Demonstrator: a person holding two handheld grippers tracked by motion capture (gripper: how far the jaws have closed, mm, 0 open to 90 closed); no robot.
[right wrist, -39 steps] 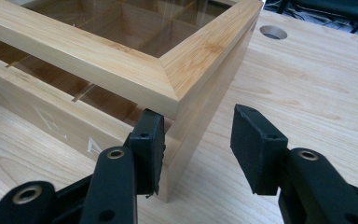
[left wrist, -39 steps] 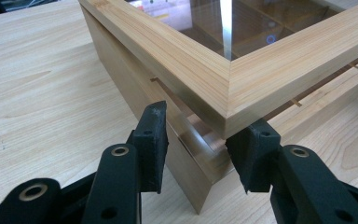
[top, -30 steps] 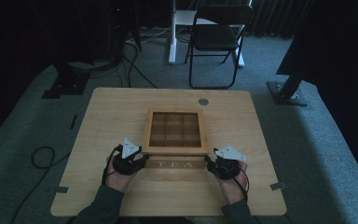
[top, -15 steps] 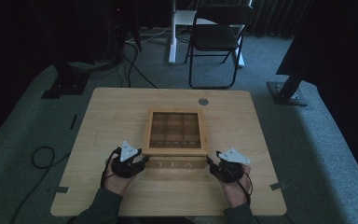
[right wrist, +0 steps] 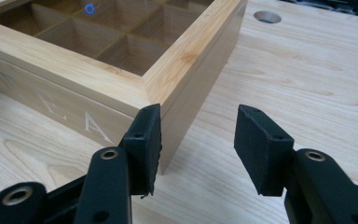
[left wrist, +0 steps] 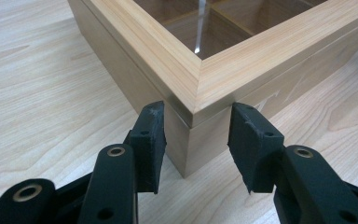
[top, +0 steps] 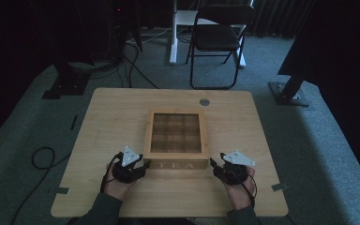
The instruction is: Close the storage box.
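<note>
A wooden tea box with a glass lid over a grid of compartments sits mid-table, "TEA" lettered on its near face. My left gripper is at the box's near left corner. In the left gripper view it stands open, and the corner of the box pokes between its jaws. My right gripper is at the near right corner. It is open too, with one fingertip in front of the box corner and the other over bare table.
The wooden table has a round grey cable hole behind the box. A black folding chair stands beyond the far edge. Dark stand bases and a cable lie on the carpet.
Both grippers have drifted slightly toward the table's near edge, staying at the box's near corners. The box has not moved.
</note>
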